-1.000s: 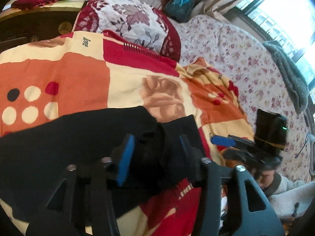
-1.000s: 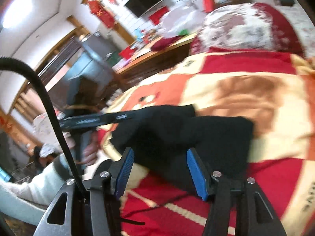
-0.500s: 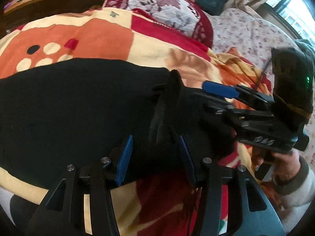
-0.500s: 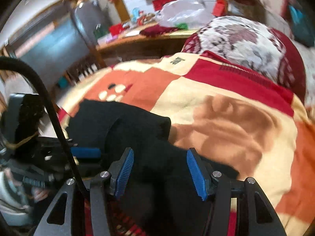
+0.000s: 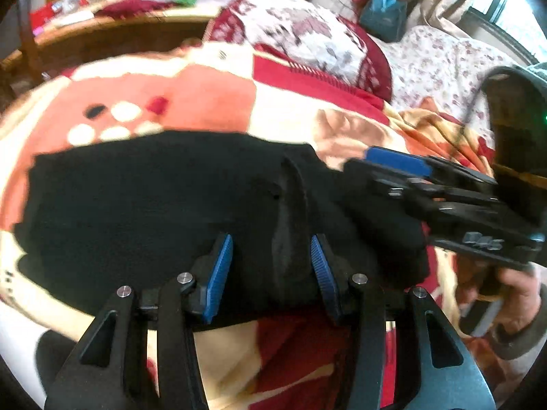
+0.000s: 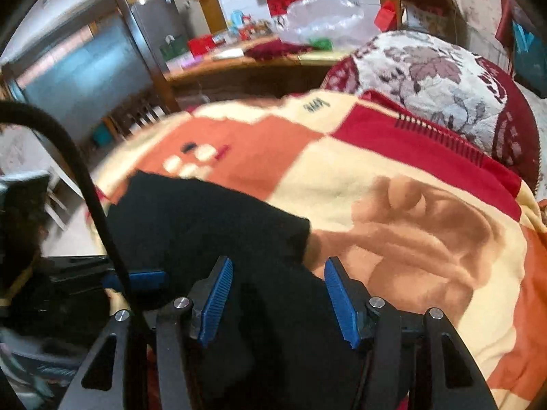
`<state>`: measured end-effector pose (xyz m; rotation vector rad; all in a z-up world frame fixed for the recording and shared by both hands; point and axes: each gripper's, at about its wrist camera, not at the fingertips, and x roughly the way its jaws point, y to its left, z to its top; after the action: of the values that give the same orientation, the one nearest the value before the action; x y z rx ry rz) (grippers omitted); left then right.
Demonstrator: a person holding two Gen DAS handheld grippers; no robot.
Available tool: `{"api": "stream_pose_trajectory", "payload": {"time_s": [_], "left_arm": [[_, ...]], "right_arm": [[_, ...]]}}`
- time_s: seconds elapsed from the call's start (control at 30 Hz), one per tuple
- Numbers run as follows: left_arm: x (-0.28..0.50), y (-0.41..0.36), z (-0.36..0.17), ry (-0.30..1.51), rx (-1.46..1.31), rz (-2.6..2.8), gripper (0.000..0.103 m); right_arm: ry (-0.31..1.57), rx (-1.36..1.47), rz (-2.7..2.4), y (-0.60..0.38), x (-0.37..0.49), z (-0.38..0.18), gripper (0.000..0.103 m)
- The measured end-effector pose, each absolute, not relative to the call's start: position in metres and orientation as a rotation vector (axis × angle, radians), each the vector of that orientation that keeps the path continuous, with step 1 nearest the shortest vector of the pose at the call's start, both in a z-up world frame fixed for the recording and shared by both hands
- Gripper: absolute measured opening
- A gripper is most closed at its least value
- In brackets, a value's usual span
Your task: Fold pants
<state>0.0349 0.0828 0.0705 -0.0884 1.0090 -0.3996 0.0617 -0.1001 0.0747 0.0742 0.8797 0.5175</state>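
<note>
Black pants point(image 5: 143, 205) lie on a patterned orange, red and cream blanket point(image 5: 212, 95). My left gripper point(image 5: 271, 253) is open, its blue-padded fingers either side of a raised fold of the black cloth at the pants' right end. My right gripper shows in the left wrist view point(image 5: 393, 160) at the right, over that same end. In the right wrist view my right gripper point(image 6: 278, 276) is open above the black pants point(image 6: 205, 218), and the left gripper point(image 6: 143, 276) shows at the left edge.
A floral red and white pillow point(image 5: 307, 34) lies beyond the blanket. A wooden table point(image 6: 246, 65) with clutter stands behind the bed. A flowered sheet point(image 5: 444, 58) covers the bed at right. A black cable point(image 6: 75, 157) crosses the right wrist view.
Both grippers have moved left over the pants, carrying the right end of the cloth across. The pants now look wider and flatter in the left wrist view. Both jaws stay open.
</note>
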Motion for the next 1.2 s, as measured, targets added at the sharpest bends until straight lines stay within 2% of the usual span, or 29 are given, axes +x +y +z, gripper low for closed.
{"api": "stream_pose_trajectory", "payload": {"time_s": [0.17,0.33,0.77,1.2], "left_arm": [[0.030,0.096,0.084,0.952,-0.031,-0.290,0.047],[0.026,0.121,0.090,0.941,-0.051,-0.228,0.047],[0.003,0.249,0.061,0.974,-0.564,-0.070,0.047],[0.012,0.280,0.031,1.019,-0.759,-0.022,0.047]], "right_arm": [[0.783,0.134,0.601,-0.097,0.045,0.099,0.055],[0.766,0.097,0.677,-0.067,0.042,0.114,0.055],[0.867,0.058,0.840,0.031,0.088,0.104,0.055],[0.941,-0.186,0.931,0.141,0.138,0.075,0.060]]}}
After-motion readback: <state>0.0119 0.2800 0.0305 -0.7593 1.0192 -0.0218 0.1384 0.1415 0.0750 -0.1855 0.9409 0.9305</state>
